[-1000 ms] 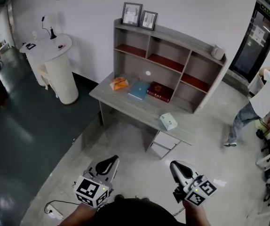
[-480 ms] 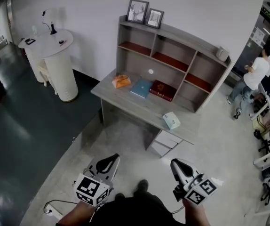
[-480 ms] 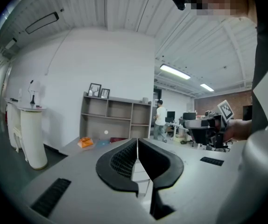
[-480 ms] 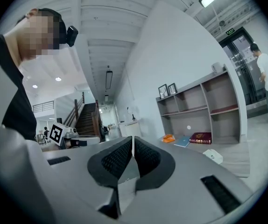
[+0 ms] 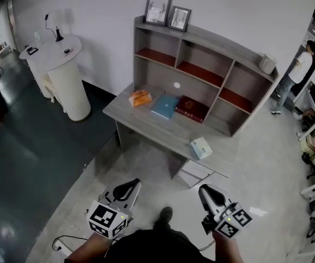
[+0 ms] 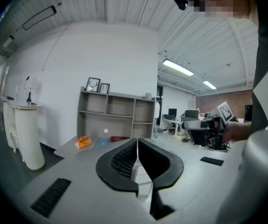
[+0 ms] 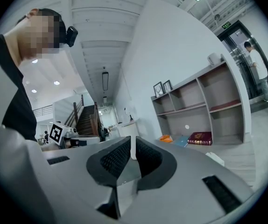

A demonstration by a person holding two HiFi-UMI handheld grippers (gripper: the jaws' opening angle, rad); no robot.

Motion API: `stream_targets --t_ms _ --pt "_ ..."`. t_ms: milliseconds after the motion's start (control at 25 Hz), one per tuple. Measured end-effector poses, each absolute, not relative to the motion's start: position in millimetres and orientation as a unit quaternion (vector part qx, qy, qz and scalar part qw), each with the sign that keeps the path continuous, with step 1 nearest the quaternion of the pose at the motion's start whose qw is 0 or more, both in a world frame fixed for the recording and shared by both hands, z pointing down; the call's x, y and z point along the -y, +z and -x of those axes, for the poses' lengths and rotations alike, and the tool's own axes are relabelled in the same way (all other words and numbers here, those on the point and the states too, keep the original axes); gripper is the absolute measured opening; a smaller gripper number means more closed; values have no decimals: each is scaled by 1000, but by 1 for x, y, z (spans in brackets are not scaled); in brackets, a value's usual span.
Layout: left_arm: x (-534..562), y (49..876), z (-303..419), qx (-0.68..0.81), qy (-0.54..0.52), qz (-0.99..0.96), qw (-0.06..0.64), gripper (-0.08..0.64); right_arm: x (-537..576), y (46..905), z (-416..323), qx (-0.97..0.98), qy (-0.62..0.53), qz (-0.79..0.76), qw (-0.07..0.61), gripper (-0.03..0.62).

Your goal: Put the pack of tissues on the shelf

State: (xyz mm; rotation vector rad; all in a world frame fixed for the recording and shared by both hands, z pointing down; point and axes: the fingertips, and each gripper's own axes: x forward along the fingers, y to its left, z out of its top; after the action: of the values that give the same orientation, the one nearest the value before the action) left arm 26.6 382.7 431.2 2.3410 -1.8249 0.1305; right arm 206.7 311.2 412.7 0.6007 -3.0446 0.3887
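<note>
Shelf (image 5: 201, 64) at back of desk (image 5: 146, 120), two frames (image 5: 168, 14) atop it, tissue pack (image 5: 201, 147) at desk's right front

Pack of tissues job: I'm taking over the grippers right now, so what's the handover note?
Left gripper: shut, empty, held low, well short of the desk.
Right gripper: shut, empty, beside the left one.
Tissues: not picked up. An orange pack lies at the desk's back left and a pale box near its front edge; I cannot tell which is the tissues.
Shelf: stands on the desk's back.
Done: nothing.
Left: approach, open, grip the tissues, place them on the shelf.
</note>
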Motion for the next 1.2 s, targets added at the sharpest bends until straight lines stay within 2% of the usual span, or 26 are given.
stream_targets --t_ms 440,920,1200 --pt "-257 419 -44 611 53 -784 90 21 -192 419 -216 973 152 -176 0 20" --pt "-173 426 -63 604 47 -789 106 21 -122 426 -229 971 162 -175 14 20" --pt "-109 425 -35 581 64 -807 86 21 -75 438 -209 964 171 -203 28 21"
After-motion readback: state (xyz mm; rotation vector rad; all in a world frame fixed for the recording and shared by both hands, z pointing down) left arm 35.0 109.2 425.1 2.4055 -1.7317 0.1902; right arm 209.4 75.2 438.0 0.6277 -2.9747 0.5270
